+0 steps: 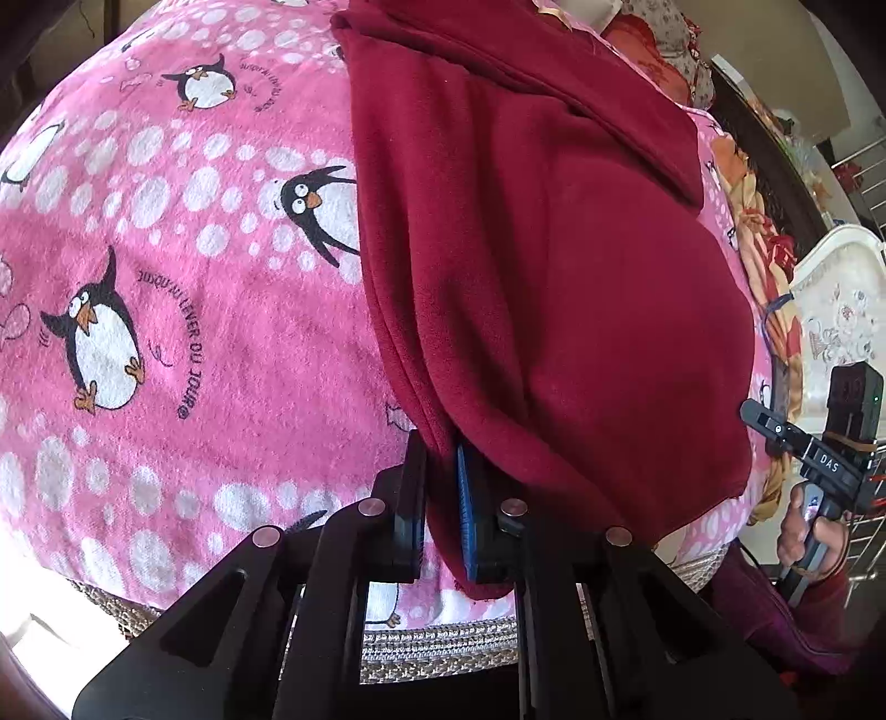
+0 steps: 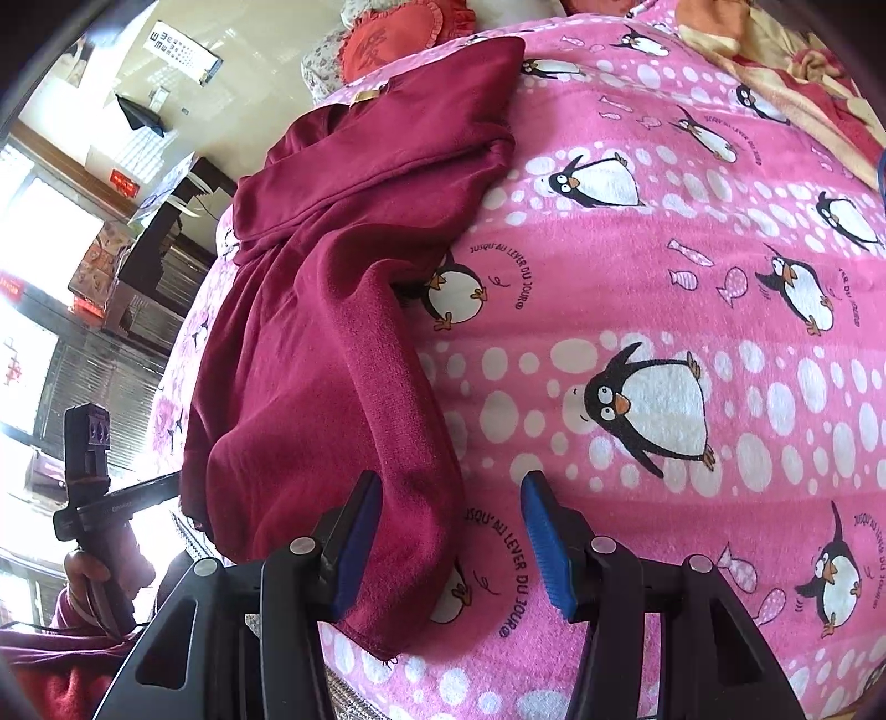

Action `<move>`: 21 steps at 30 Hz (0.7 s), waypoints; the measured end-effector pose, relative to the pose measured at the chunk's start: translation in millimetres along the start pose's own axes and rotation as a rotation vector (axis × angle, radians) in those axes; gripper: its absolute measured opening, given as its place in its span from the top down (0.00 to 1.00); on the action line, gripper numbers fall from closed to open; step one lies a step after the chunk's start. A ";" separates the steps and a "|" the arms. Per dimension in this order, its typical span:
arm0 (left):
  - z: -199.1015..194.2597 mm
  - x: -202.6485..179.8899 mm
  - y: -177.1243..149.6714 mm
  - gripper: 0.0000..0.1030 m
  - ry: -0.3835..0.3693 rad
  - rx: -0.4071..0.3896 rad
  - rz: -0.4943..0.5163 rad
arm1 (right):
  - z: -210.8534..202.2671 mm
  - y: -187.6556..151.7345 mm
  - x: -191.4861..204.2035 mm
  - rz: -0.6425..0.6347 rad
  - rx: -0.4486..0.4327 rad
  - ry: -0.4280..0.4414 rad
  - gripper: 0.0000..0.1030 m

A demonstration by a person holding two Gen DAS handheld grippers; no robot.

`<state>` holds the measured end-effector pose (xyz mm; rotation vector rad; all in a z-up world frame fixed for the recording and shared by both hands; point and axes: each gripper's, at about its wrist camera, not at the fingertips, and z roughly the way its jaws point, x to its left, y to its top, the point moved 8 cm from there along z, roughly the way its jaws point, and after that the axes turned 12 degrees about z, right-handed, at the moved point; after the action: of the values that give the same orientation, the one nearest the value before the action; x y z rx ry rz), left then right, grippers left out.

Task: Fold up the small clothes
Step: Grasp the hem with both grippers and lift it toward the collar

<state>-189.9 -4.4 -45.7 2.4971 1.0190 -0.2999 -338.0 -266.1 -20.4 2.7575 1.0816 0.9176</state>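
A dark red fleece garment (image 1: pixel 554 266) lies partly folded on a pink penguin-print blanket (image 1: pixel 166 288). My left gripper (image 1: pixel 443 498) is shut on the garment's near lower edge, cloth pinched between its pads. In the right wrist view the same garment (image 2: pixel 310 343) lies at the left of the blanket (image 2: pixel 664 277), with one hem hanging toward me. My right gripper (image 2: pixel 451 543) is open; the hem lies between its fingers, against the left pad (image 2: pixel 360 531), and the right pad (image 2: pixel 545 548) stands apart from it.
A crumpled orange and yellow cloth (image 1: pixel 764 260) lies along the blanket's far side, also seen in the right wrist view (image 2: pixel 786 61). A red heart cushion (image 2: pixel 393 39) sits at the head end. The woven mat edge (image 1: pixel 443 642) shows under the blanket near me.
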 end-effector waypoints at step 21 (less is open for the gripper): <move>-45.6 60.7 -25.3 0.95 0.132 -0.022 -0.030 | 16.5 -26.0 31.7 -0.116 0.024 0.006 0.91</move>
<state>-163.1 70.2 -34.1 2.5113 1.1055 -0.1323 -326.3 -223.6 -24.1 2.6791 1.2464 0.9047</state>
